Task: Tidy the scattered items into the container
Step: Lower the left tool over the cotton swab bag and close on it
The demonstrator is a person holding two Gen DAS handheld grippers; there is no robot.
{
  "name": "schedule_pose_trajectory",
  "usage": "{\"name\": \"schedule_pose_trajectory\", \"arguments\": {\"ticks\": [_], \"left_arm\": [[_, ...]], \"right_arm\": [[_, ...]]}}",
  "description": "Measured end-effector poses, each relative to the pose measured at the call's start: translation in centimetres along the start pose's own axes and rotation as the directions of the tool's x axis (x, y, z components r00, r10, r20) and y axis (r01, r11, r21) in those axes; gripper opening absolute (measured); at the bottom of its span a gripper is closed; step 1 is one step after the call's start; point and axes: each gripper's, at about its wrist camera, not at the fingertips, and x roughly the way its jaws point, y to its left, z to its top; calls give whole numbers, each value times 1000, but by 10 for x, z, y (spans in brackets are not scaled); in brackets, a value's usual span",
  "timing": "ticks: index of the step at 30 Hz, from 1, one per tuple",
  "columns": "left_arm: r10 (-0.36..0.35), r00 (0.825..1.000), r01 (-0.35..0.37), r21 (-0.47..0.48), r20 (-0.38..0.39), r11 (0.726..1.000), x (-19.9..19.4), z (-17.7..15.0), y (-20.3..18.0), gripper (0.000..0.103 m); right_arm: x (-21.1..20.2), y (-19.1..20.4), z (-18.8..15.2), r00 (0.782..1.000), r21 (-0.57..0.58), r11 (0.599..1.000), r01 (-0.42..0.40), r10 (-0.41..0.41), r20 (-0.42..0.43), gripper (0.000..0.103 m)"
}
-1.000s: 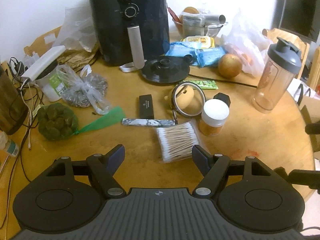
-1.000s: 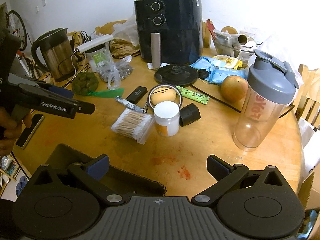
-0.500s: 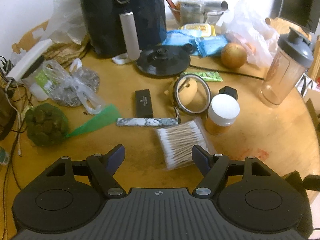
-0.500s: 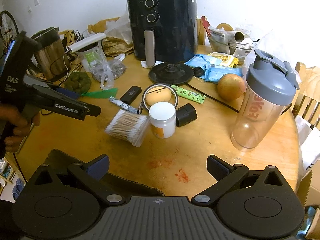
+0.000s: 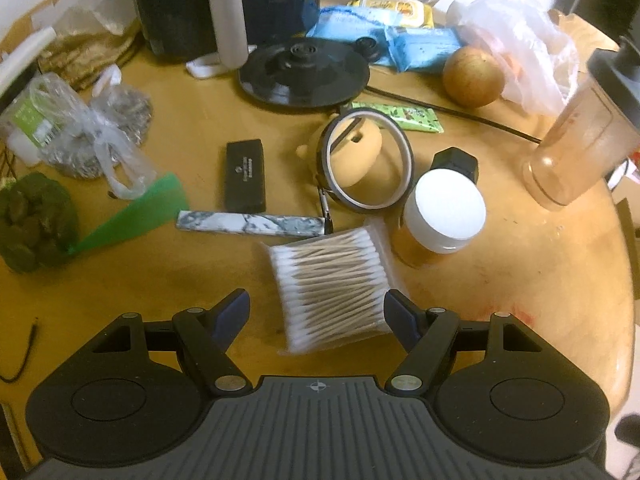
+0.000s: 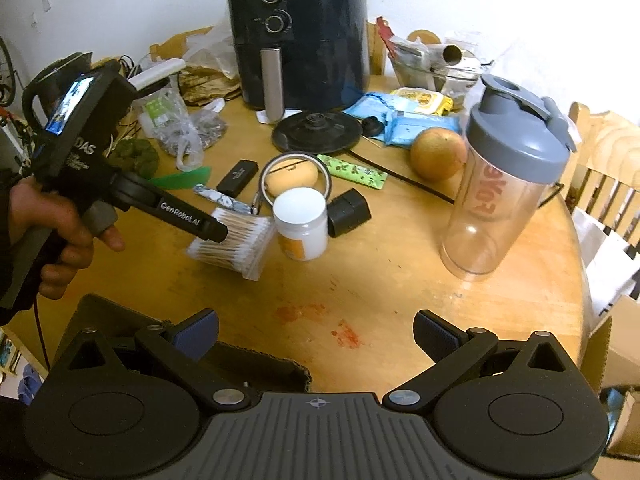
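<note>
The left gripper [image 5: 316,316] — its arm printed "GenRobot.AI", its body "DAS" — hovers with fingers spread wide on either side of the cotton-swab pack [image 5: 330,292], which lies on the wooden surface [image 6: 380,280] just beside a white-lidded jar [image 6: 301,222]. The right gripper [image 6: 316,334] is released too, above the dark container [image 6: 120,320] at the near edge. A shaker bottle [image 6: 504,184] bears red lettering — mirrored, unreadable.

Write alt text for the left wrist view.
The open left gripper hovers low over a clear packet of wooden cotton swabs on a round wooden table, its fingers either side. Behind lie a white-lidded jar, a marbled flat bar and a small black box.
</note>
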Motion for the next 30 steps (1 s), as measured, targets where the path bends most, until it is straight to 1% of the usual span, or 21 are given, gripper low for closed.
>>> {"name": "schedule_pose_trajectory", "arguments": {"ticks": [7, 11, 15, 19, 23, 27, 30], "left_arm": [[-20, 997, 14, -93, -68, 996, 18, 9, 2, 74], [-11, 993, -2, -118, -115, 993, 30, 14, 0, 74], [-28, 988, 4, -155, -150, 988, 40, 17, -1, 74], [-18, 986, -12, -175, -167, 984, 45, 18, -2, 74], [-21, 984, -13, -186, -179, 982, 49, 20, -2, 74], [-24, 985, -9, -191, -170, 982, 49, 19, -2, 73], [-23, 988, -3, -166, -155, 986, 48, 20, -3, 70]], "right_arm": [[-1, -5, -4, 1000, 30, 999, 23, -23, -7, 103], [-1, -5, -6, 999, 35, 999, 30, -30, -12, 103], [-2, -6, -7, 999, 40, 998, 40, -39, -15, 103], [-4, -8, -9, 999, 48, 998, 50, -50, -15, 103], [-6, -10, -10, 998, 56, 997, 60, -60, -15, 103], [-7, -12, -12, 998, 62, 996, 66, -65, -17, 103], [-8, -12, -13, 998, 63, 996, 67, -66, -17, 103]]}}
